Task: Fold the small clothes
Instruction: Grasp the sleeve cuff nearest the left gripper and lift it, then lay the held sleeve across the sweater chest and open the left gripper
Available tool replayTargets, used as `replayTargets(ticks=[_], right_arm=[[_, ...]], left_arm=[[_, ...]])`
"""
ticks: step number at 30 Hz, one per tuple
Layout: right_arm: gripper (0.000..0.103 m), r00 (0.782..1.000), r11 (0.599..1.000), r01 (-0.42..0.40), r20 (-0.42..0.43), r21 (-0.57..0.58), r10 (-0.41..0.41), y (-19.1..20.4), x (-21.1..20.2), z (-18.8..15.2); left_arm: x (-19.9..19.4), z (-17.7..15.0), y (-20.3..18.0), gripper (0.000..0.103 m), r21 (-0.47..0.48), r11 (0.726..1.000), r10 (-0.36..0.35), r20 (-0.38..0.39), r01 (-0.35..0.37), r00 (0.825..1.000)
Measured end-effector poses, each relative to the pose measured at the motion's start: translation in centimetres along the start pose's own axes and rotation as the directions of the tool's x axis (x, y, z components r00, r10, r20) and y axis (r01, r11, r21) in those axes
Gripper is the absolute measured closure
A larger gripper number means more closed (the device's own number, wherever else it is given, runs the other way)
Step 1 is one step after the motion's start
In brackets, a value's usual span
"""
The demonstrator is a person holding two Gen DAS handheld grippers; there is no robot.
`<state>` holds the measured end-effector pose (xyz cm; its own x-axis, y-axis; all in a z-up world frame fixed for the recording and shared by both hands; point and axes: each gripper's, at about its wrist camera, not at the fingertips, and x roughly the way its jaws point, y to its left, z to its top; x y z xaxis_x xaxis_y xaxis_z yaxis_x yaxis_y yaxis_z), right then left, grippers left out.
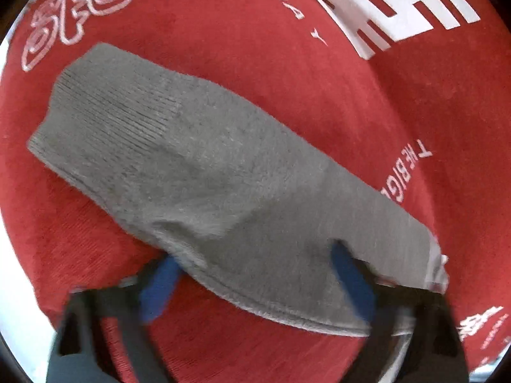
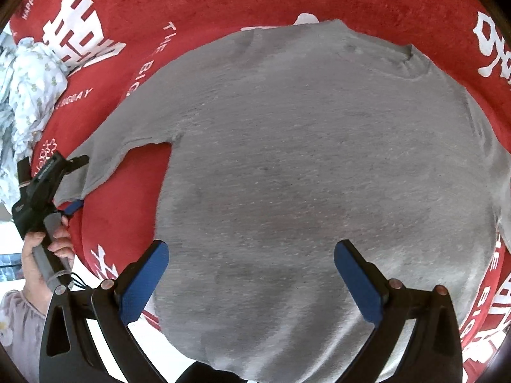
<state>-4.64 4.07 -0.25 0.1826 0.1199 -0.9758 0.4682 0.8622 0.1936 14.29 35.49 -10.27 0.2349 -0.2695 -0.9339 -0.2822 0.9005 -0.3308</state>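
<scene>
The left gripper [image 2: 72, 182], black with blue pads, has the cuff end of one sleeve [image 1: 198, 172] between its spread fingers; whether it pinches the cloth I cannot tell, because the wrist view is blurred there. The right gripper [image 2: 250, 274] hangs with fingers wide apart over the lower body of the small grey knitted sweater [image 2: 319, 166] and grips nothing. The sweater lies flat and fully spread on the red cloth with white printed characters [image 2: 207, 0], neckline away from the right gripper. I judge the folding is only at its beginning: no fold is visible, and sleeves and body remain to fold. A crumpled white floral garment [image 2: 32, 79] waits beyond the held sleeve.
</scene>
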Motion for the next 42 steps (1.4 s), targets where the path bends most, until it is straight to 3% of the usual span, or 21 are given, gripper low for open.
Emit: replayTargets(ticks=[1,2,3,7,10,13,17,20,22,24,26,28,29,30,32,35,37,39,42], right_arm=[[0.0,1.0,1.0,-0.004,0.004,0.002,0.004,0.2,0.0,0.1],[0.0,1.0,1.0,-0.009,0.008,0.005,0.009,0.2,-0.1,0.1],[0.0,1.0,1.0,-0.016,0.016,0.009,0.016,0.1,-0.3,-0.1],[0.0,0.999,0.999,-0.031,0.038,0.021,0.03,-0.3,-0.8,-0.3],[0.0,0.997,0.997,-0.049,0.062,0.052,0.045,-1.6,-1.4,-0.9],[0.0,0.994,0.994,-0.062,0.092,0.09,0.054,-3.2,-2.1,-1.2],[0.0,0.989,0.987,-0.07,0.137,0.148,0.049,-6.1,-3.6,-1.6],[0.0,0.983,0.976,-0.069,0.18,0.206,0.031,-9.1,-4.9,-2.0],[0.0,0.979,0.965,-0.067,0.206,0.254,0.014,-11.5,-5.7,-2.5],[0.0,0.976,0.947,-0.061,0.216,0.316,-0.009,-14.4,-6.1,-3.1],[0.0,0.977,0.928,-0.046,0.209,0.37,-0.035,-16.9,-6.0,-4.0],[0.0,0.98,0.908,-0.034,0.192,0.418,-0.052,-19.1,-5.6,-4.9],[0.0,0.981,0.897,-0.031,0.184,0.44,-0.056,-20.1,-5.4,-5.4],[0.0,0.983,0.89,-0.03,0.176,0.454,-0.056,-21.0,-5.3,-5.6],[0.0,0.986,0.876,-0.031,0.16,0.482,-0.054,-22.2,-4.8,-6.3],[0.0,0.988,0.862,-0.031,0.145,0.506,-0.05,-23.0,-4.4,-6.5],[0.0,0.987,0.871,-0.02,0.147,0.491,-0.06,-22.9,-4.6,-5.9],[0.0,0.984,0.893,-0.012,0.164,0.449,-0.069,-22.3,-5.0,-4.6],[0.0,0.972,0.948,0.014,0.219,0.319,-0.088,-20.1,-5.9,-2.0]], left_arm=[[-0.2,-0.1,-0.1,0.057,0.021,1.0,-0.011,0.015,0.01,1.0],[-0.4,-0.1,-0.2,0.082,0.033,0.999,-0.037,0.024,0.037,0.999],[-0.4,0.0,-0.2,0.094,0.033,0.998,-0.062,0.015,0.062,0.998],[-2.8,1.1,-1.3,0.094,0.086,0.991,-0.106,0.045,0.101,0.993],[-5.5,0.7,-5.9,0.094,0.225,0.965,-0.156,0.082,0.134,0.984],[-8.3,-1.5,-12.4,0.094,0.411,0.893,-0.239,0.086,0.184,0.967],[-9.4,-6.8,-23.4,0.094,0.616,0.738,-0.355,0.009,0.275,0.935],[-8.7,-12.1,-30.5,0.094,0.717,0.618,-0.391,-0.075,0.322,0.917],[-6.9,-16.3,-34.6,0.094,0.762,0.547,-0.377,-0.144,0.345,0.915],[-4.9,-19.6,-36.7,0.093,0.796,0.498,-0.338,-0.187,0.344,0.922],[-1.9,-23.7,-39.0,0.093,0.846,0.437,-0.245,-0.216,0.306,0.945],[0.3,-26.2,-39.8,0.092,0.878,0.398,-0.16,-0.218,0.264,0.963],[1.2,-27.3,-39.8,0.08,0.893,0.38,-0.117,-0.21,0.239,0.971],[2.1,-28.4,-39.8,0.061,0.905,0.364,-0.081,-0.205,0.221,0.975],[2.4,-29.7,-39.3,0.04,0.924,0.34,-0.05,-0.17,0.177,0.984],[1.3,-30.4,-39.0,0.04,0.946,0.297,-0.041,-0.126,0.132,0.991],[-0.3,-30.1,-38.5,0.04,0.951,0.289,-0.044,-0.104,0.112,0.994],[-2.3,-28.3,-37.4,0.04,0.944,0.309,-0.073,-0.096,0.114,0.993],[-4.9,-22.7,-34.4,0.04,0.912,0.401,-0.078,-0.056,0.083,0.995]])
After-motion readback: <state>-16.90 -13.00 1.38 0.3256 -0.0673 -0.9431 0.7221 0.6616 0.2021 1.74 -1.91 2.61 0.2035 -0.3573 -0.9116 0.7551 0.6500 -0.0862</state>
